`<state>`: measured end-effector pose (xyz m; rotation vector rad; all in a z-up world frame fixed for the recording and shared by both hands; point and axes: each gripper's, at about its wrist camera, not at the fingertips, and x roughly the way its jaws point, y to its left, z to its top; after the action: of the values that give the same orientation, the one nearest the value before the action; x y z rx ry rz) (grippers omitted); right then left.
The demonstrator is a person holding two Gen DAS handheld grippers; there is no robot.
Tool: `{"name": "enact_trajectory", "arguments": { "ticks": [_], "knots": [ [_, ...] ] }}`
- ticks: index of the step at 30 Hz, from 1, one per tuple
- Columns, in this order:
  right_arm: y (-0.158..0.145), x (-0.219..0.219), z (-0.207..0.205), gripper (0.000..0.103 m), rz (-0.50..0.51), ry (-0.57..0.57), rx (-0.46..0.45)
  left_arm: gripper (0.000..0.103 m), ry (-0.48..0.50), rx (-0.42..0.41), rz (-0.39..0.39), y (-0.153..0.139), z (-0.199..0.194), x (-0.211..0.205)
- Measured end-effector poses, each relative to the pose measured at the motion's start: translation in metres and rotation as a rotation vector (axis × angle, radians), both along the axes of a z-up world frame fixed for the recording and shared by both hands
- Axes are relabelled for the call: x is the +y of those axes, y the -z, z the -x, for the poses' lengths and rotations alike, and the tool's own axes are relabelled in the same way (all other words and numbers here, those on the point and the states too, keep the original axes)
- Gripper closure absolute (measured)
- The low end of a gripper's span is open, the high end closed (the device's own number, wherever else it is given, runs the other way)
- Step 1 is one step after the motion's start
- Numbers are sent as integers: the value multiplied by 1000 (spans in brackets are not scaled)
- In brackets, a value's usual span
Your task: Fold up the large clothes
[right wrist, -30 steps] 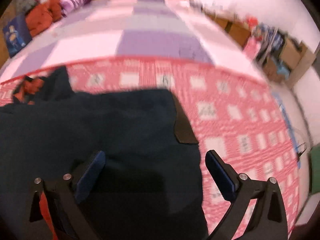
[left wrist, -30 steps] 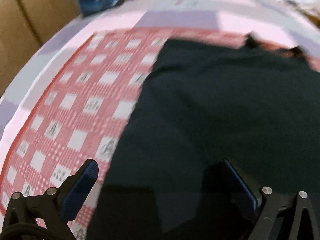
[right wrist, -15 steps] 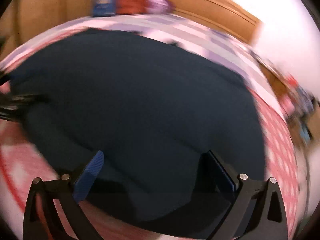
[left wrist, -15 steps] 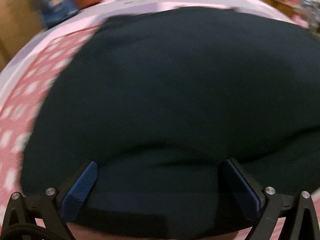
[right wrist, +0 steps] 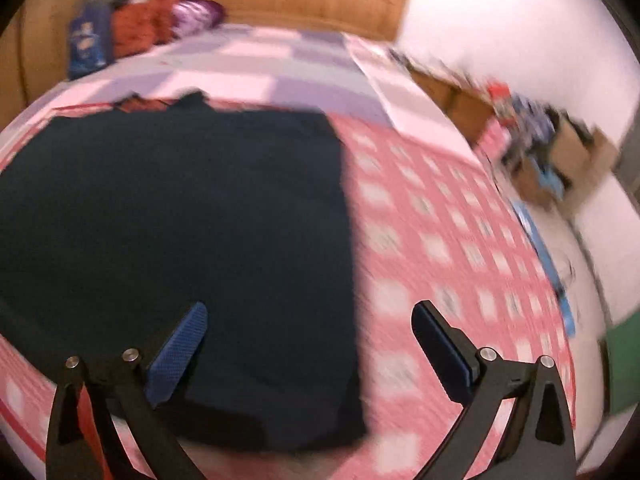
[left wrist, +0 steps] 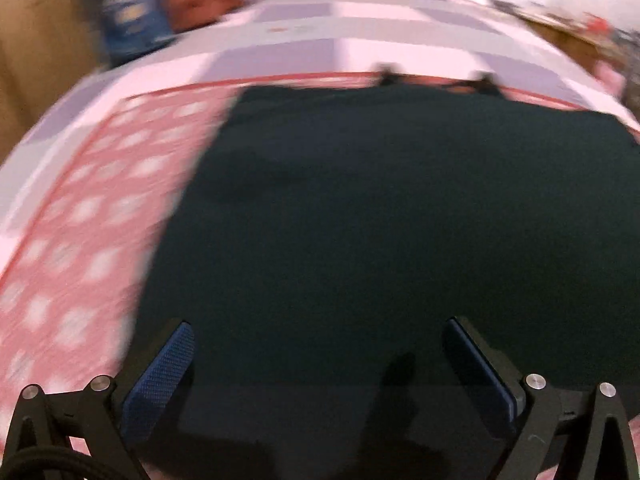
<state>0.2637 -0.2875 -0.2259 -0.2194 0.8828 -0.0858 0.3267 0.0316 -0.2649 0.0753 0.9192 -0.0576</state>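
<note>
A large dark navy garment [left wrist: 380,220] lies flat on a red-and-white checked sheet [left wrist: 80,220] on the bed. It also shows in the right wrist view [right wrist: 180,220], with its right edge running down the middle. My left gripper [left wrist: 318,354] is open and empty above the garment's near part. My right gripper [right wrist: 308,334] is open and empty above the garment's near right edge. Both views are blurred by motion.
A purple-and-white checked bedspread [right wrist: 260,72] lies beyond the sheet, with a wooden headboard [right wrist: 280,0]. A blue pack [right wrist: 86,40], red fabric [right wrist: 136,28] and a purple bundle [right wrist: 196,14] sit at the far left. Cardboard boxes and clutter [right wrist: 552,152] stand right of the bed.
Both grippers swung over the garment and pulled back; the views show the garment's side edges and the checked sheet again. Both grippers stay open.
</note>
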Motion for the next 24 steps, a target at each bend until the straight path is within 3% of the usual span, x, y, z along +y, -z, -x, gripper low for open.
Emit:
{"name": "enact_trajectory", "arguments": {
  "ticks": [4,8,13,18,20,24],
  "knots": [
    [9,71,-70,0,-108,-157,87,1,84,46,53,9,-50,-52],
    [18,86,-125,0,-144,-151,142,0,53,46,43,19,-104,-60],
    [35,54,-183,0,-118,-88,176,0,23,77,2,29,-163,-33],
    [43,-38,-213,0,-157,149,189,0,-162,118,-6,38,-198,43],
    [48,-57,-210,0,-244,129,208,0,-227,127,-17,44,-203,69],
    [50,-48,-205,0,-182,105,174,0,-329,184,65,61,-205,109]
  ]
}}
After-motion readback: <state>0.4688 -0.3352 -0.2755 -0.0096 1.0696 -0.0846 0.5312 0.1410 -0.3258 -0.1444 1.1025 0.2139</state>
